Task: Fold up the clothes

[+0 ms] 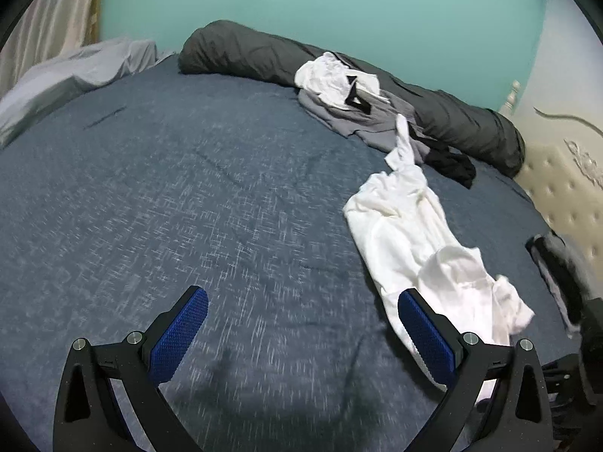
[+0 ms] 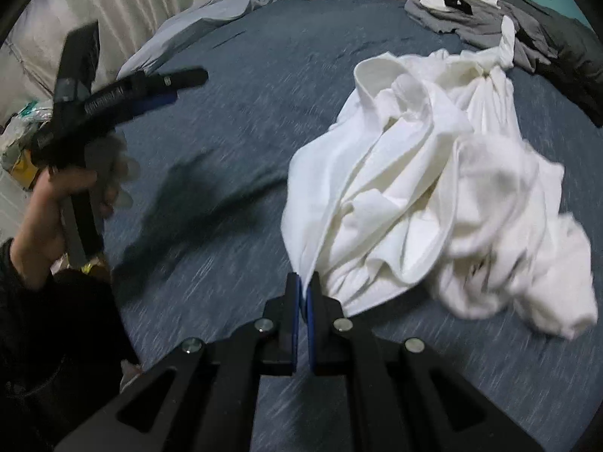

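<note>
A crumpled white shirt (image 2: pixel 426 188) lies on the blue bedspread (image 2: pixel 226 75), its collar toward the far side and one sleeve twisted toward the clothes pile. My right gripper (image 2: pixel 302 282) is shut on the shirt's near edge. In the left wrist view the same white shirt (image 1: pixel 410 237) stretches along the right side. My left gripper (image 1: pixel 303 324) is open above bare bedspread, its right finger just in front of the shirt's near end. The left gripper (image 2: pixel 181 83), held by a hand (image 2: pixel 49 203), also shows at the left of the right wrist view.
A pile of grey, white and black clothes (image 1: pixel 350 105) lies at the far side against a rolled dark grey duvet (image 1: pixel 264 56). A light grey pillow (image 1: pixel 75 71) is far left. A padded cream headboard (image 1: pixel 565 188) stands right. A dark folded garment (image 1: pixel 557 271) lies near it.
</note>
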Tool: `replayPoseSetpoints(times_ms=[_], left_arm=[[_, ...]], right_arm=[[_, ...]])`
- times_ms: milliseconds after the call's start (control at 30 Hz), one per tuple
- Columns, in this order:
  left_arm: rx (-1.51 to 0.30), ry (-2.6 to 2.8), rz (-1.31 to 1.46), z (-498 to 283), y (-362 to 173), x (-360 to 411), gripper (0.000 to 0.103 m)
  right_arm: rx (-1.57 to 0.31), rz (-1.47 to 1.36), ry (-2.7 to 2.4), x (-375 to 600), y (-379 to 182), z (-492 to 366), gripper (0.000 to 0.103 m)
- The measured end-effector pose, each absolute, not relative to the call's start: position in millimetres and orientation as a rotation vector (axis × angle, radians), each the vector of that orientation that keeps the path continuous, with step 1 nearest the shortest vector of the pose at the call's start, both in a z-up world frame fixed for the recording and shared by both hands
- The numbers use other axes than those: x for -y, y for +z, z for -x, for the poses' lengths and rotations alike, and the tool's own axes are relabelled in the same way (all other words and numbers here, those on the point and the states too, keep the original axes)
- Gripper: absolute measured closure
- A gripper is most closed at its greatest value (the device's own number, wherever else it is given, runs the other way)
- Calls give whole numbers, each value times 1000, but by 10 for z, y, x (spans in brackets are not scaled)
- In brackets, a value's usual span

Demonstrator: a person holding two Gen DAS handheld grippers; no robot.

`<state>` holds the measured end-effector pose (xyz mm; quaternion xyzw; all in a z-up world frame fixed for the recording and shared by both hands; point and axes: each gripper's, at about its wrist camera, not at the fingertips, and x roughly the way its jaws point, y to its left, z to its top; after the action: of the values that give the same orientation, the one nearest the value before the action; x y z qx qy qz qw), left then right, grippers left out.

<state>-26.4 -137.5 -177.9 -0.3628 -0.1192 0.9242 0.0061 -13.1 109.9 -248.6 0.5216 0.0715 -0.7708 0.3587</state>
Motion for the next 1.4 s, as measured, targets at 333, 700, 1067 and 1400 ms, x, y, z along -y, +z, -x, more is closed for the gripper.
replayPoseSetpoints(times_ms=[333,700,1067,1400], left_arm=[[271,2897,1084,7,-1064,1309,0],[254,2850,1047,-57,-687,1162,0],[194,2758,1114,333,-847,880,0],[130,2637,1242,1250,-1391,515,0]], right_arm=[[-114,-1401,-1988,-1022,-2546,-166,100],[72,-1371,-2176,-1613,-1953,-151,66],[287,-1338,-2363,-2432,-1558,109,58],[456,-1385,-2356,-2756,-1998,795,57]])
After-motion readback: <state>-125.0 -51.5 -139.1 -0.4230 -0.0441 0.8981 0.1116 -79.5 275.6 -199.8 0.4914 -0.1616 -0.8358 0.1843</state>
